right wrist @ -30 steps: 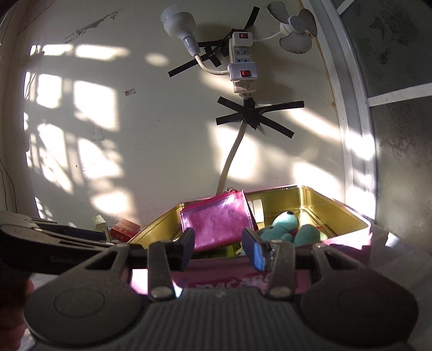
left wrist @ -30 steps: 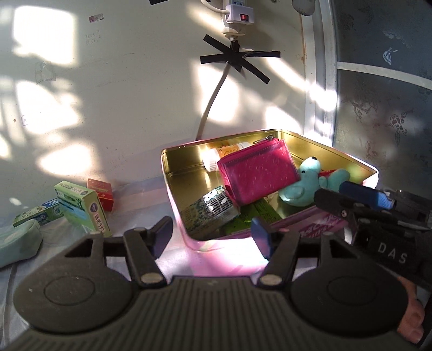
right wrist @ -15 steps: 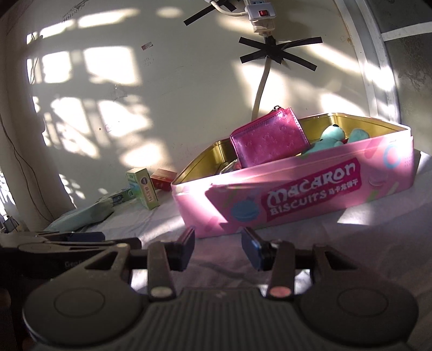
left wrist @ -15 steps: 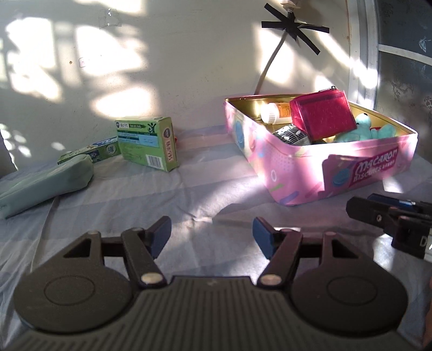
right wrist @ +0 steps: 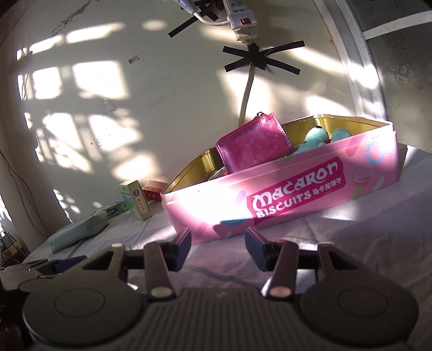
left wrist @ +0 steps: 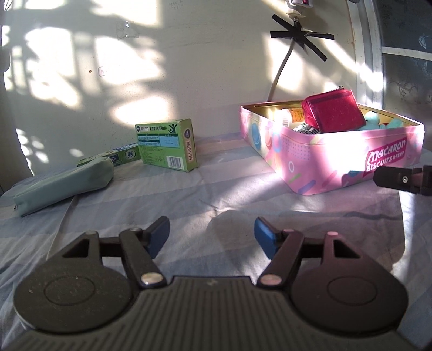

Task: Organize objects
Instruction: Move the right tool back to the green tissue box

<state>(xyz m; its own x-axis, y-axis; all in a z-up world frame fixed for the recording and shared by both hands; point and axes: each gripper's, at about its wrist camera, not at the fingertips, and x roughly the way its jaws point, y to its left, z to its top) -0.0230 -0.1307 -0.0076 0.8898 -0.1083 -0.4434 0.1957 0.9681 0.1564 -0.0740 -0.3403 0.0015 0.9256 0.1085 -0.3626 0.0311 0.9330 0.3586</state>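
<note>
A pink Macaron Biscuits tin (left wrist: 324,162) (right wrist: 283,199) stands open on the cloth. It holds a pink purse (left wrist: 333,110) (right wrist: 253,147), a teal plush toy (left wrist: 374,120) (right wrist: 314,137), a bottle (left wrist: 287,114) and a dark item. A green box (left wrist: 167,144) (right wrist: 136,199), a toothpaste box (left wrist: 118,158), a red box (right wrist: 154,189) and a green pouch (left wrist: 62,183) (right wrist: 78,233) lie left of the tin. My left gripper (left wrist: 212,233) is open and empty, low over the cloth. My right gripper (right wrist: 218,241) is open and empty in front of the tin.
A striped cloth (left wrist: 189,205) covers the surface. A wall stands right behind, with a taped cable (left wrist: 280,73) and a power strip (right wrist: 241,23). A window frame (right wrist: 351,62) is at the right. The right gripper's tip shows in the left wrist view (left wrist: 402,179).
Both grippers have pulled back from above the tin and dropped low over the cloth. The left view has swung left, and the green box and pouch now show.
</note>
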